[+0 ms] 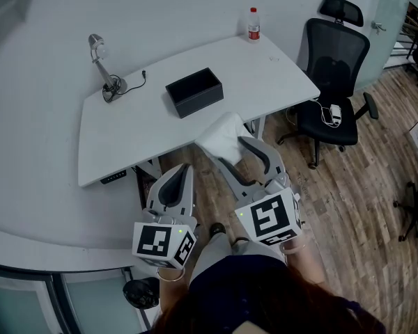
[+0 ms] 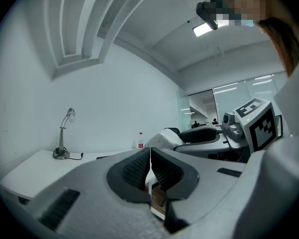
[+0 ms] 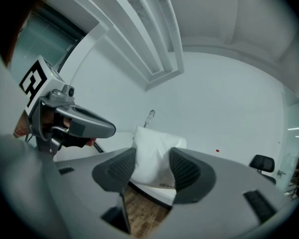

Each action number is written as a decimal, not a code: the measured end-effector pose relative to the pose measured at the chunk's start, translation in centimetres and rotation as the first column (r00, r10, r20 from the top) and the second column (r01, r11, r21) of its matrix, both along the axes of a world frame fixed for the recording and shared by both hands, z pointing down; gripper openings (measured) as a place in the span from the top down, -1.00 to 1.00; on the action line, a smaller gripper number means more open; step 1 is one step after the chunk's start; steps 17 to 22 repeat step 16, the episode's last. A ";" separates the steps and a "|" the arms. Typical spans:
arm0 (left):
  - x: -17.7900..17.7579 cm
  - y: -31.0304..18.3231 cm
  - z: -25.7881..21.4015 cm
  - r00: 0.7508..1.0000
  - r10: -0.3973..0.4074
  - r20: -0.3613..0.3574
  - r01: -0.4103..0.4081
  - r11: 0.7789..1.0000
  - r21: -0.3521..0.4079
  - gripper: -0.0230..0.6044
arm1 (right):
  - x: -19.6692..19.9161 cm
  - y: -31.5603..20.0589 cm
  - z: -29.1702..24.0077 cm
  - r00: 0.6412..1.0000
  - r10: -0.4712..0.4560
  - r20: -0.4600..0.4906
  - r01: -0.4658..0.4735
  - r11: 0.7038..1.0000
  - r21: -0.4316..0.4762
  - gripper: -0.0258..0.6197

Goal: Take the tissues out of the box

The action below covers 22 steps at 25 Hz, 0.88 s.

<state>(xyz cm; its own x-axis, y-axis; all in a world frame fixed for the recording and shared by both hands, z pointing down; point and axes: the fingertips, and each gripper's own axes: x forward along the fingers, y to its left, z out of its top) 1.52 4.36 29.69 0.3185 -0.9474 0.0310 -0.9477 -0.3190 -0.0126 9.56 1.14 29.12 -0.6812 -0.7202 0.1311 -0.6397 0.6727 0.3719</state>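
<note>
Head view: one box (image 1: 194, 91); right tongs (image 1: 231, 152) pinch one tissue pack (image 1: 221, 132), left tongs (image 1: 178, 175) together.

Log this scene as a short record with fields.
left gripper: fingers shut, empty
right gripper: fingers shut on tissue pack
tissue pack: white, held at the desk's near edge, out of the box
black box: open top, on desk
desk: white; also bears desk lamp, water bottle
beside desk: office chair
</note>
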 end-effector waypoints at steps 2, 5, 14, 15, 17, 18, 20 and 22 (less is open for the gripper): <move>-0.3 -0.1 0.1 1.000 0.000 -0.001 0.000 1.000 -0.002 0.84 | -0.3 -0.1 0.0 1.000 -0.001 -0.002 0.001 1.000 -0.001 0.21; -0.7 -0.5 0.0 1.000 -0.002 -0.004 0.002 1.000 -0.001 0.84 | -0.7 -0.4 0.2 1.000 -0.002 -0.003 0.002 1.000 -0.009 0.21; -2.2 -1.9 0.5 1.000 0.003 -0.017 -0.004 1.000 -0.014 0.84 | -2.2 -1.7 0.4 1.000 -0.003 -0.015 0.003 1.000 -0.018 0.22; -2.3 -2.1 0.5 1.000 0.004 -0.018 -0.004 1.000 -0.015 0.84 | -2.4 -1.8 0.4 1.000 -0.005 -0.018 0.004 1.000 -0.017 0.22; -2.5 -2.3 0.6 1.000 0.004 -0.019 -0.005 1.000 -0.016 0.84 | -2.6 -2.0 0.5 1.000 -0.006 -0.021 0.006 1.000 -0.016 0.22; -2.5 -2.3 0.6 1.000 0.004 -0.019 -0.005 1.000 -0.016 0.84 | -2.6 -2.0 0.5 1.000 -0.006 -0.021 0.006 1.000 -0.016 0.22; -2.5 -2.3 0.6 1.000 0.004 -0.019 -0.005 1.000 -0.016 0.84 | -2.6 -2.0 0.5 1.000 -0.006 -0.021 0.006 1.000 -0.016 0.22; -2.5 -2.3 0.6 1.000 0.004 -0.019 -0.005 1.000 -0.016 0.84 | -2.6 -2.0 0.5 1.000 -0.006 -0.021 0.006 1.000 -0.016 0.22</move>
